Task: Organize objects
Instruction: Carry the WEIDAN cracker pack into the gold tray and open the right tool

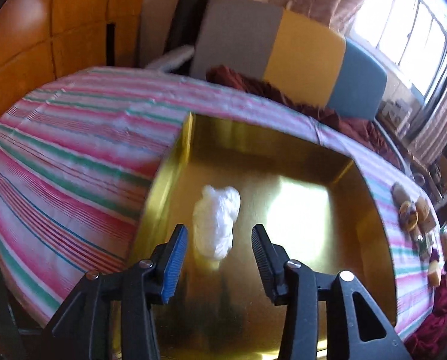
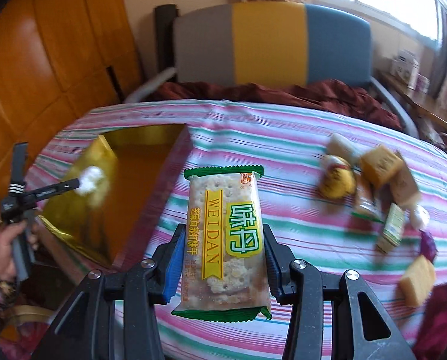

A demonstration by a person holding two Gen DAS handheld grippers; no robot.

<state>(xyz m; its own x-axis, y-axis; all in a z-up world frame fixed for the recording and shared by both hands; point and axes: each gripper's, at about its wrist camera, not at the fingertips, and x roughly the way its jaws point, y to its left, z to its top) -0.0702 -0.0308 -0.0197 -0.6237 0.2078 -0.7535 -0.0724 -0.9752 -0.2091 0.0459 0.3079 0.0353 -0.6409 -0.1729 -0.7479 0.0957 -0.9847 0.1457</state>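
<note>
Left gripper [image 1: 220,258] hangs over the gold box [image 1: 175,162], pointing down into it. Its jaws stand apart with nothing pressed between them. A white wad [image 1: 217,222] shows in the gap, blurred; whether it rests on the box floor or is in the air cannot be told. In the right wrist view the left gripper [image 2: 76,183] appears at the left edge, held by a hand [image 2: 4,258], with the same wad [image 2: 89,180] at its tip above the box [image 2: 103,150].

Right gripper [image 2: 221,264] is clamped on a cracker pack [image 2: 223,237], green-edged, yellow band reading WEIDAN. Both pads press the pack's long sides; the pack is held clear above the striped cloth [image 2: 283,156], long axis pointing away from the camera.

The box sits on the cloth, left of the pack. A blurred heap of small snacks [image 2: 373,180] lies on the cloth to the right, well apart from the box. One yellow block [image 2: 417,282] lies nearer, alone. Behind the table: a chair back [image 2: 271,45] in grey, yellow and blue.
</note>
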